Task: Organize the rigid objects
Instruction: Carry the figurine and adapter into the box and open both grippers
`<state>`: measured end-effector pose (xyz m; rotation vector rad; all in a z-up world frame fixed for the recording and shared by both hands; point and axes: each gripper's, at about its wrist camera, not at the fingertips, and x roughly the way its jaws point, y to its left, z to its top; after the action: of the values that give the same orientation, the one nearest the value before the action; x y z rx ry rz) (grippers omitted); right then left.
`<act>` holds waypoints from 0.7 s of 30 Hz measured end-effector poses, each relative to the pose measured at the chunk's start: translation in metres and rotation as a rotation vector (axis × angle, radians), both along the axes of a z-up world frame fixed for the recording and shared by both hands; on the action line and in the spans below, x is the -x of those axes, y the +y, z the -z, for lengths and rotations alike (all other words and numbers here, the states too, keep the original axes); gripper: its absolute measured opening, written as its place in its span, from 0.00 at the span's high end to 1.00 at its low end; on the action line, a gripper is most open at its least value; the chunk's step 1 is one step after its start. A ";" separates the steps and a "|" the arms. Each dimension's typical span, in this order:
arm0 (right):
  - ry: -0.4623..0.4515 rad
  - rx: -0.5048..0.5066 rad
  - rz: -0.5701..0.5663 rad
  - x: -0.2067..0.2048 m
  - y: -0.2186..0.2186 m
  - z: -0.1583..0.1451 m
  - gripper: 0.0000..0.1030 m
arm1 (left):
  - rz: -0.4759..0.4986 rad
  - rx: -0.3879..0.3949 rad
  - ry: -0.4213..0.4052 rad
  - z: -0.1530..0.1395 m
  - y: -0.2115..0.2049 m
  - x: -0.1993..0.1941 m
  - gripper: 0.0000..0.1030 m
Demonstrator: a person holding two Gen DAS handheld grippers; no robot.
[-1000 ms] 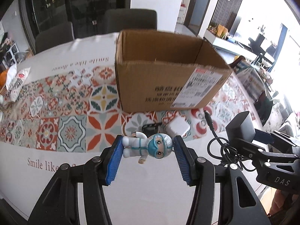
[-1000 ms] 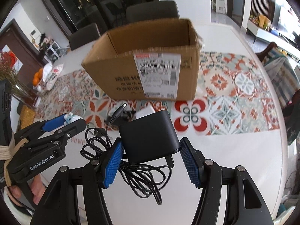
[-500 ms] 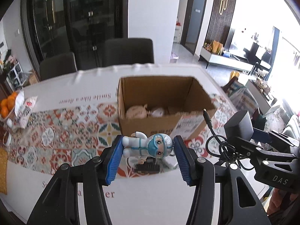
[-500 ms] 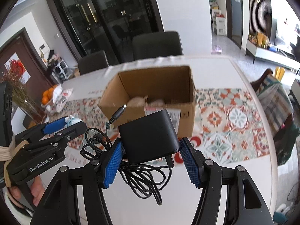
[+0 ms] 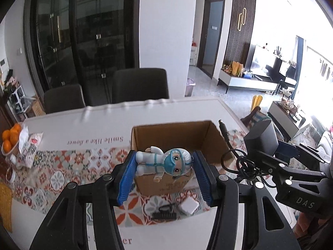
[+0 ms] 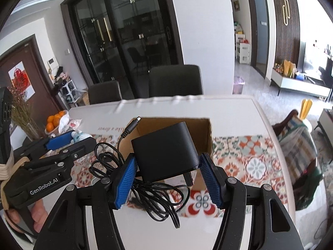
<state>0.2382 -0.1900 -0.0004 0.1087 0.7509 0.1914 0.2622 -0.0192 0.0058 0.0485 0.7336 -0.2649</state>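
My left gripper (image 5: 164, 175) is shut on a small doll figure (image 5: 164, 163) in a white suit and blue mask, held sideways above the near wall of an open cardboard box (image 5: 179, 133). My right gripper (image 6: 166, 179) is shut on a black power adapter (image 6: 164, 152) with its coiled cable (image 6: 158, 195) hanging down, also high above the box (image 6: 206, 133). The right gripper shows in the left wrist view (image 5: 268, 162), the left gripper in the right wrist view (image 6: 62, 143). The box's inside is mostly hidden.
On the patterned tablecloth in front of the box lie a white charger (image 5: 188, 206) and a small black item (image 5: 164, 214). A basket of oranges (image 5: 10, 139) and packets sit at the table's far left. Two dark chairs (image 5: 139, 85) stand behind the table.
Both grippers have risen well above the table with their objects still held. The box now appears lower and smaller, seen from above.
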 end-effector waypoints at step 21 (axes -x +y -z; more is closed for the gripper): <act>0.016 0.051 0.027 -0.071 -0.004 -0.001 0.40 | -0.015 -0.066 0.036 0.005 -0.021 -0.078 0.48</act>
<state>0.3094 -0.1936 0.0009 0.0723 0.7694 0.1454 0.3400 -0.0407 0.0013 0.1006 0.7779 -0.2277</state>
